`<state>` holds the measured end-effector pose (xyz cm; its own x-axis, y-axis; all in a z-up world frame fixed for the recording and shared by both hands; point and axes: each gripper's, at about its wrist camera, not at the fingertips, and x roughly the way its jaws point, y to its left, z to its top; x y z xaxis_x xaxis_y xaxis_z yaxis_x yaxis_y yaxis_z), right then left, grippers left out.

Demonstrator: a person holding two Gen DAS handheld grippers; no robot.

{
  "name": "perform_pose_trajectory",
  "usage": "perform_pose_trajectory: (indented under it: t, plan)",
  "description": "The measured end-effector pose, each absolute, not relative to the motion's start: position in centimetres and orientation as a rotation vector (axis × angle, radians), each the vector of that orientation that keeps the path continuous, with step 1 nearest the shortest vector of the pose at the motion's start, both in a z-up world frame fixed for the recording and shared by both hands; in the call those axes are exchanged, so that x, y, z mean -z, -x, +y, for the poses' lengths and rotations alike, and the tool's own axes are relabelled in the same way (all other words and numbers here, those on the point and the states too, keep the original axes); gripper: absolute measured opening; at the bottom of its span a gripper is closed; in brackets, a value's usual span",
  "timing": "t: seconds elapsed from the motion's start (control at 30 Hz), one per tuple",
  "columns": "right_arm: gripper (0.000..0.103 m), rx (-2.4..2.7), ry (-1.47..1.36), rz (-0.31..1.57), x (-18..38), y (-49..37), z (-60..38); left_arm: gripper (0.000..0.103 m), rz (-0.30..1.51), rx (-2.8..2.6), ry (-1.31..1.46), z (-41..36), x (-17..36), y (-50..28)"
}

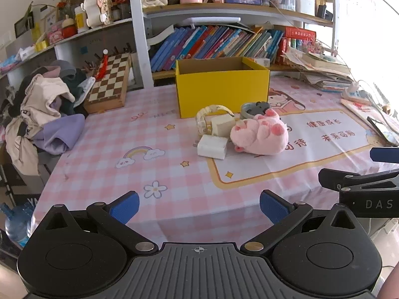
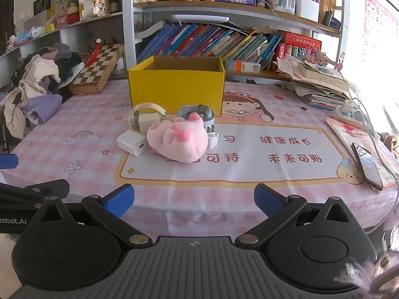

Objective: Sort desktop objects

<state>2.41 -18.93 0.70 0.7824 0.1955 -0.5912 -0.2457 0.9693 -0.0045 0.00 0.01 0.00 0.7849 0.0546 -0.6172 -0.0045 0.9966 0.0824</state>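
Note:
A pink plush toy (image 1: 259,134) (image 2: 178,139) lies mid-table beside two white chargers (image 1: 212,146) (image 2: 131,142), a cream watch-like band (image 1: 212,114) (image 2: 146,111) and a grey tape roll (image 1: 254,109) (image 2: 197,113). An open yellow box (image 1: 222,87) (image 2: 175,84) stands just behind them. My left gripper (image 1: 199,208) is open and empty at the table's near edge. My right gripper (image 2: 194,203) is open and empty too, at the near edge. The right gripper's fingers (image 1: 384,155) show at the left wrist view's right side.
A clothes pile (image 1: 45,109) and a chessboard (image 1: 109,82) sit at the left. Stacked papers (image 2: 319,82), a power strip (image 2: 348,113) and a phone (image 2: 367,164) lie on the right. Bookshelves (image 2: 207,39) rise behind the box.

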Motion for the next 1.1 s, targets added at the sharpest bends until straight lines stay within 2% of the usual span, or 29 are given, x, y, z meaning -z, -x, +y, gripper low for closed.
perform_pose_trajectory:
  t: [1.1]
  plan:
    - [0.103,-0.228,0.103,0.631,-0.4,-2.4,-17.9,0.103,0.690,-0.015,-0.061,1.3,0.5,-0.4]
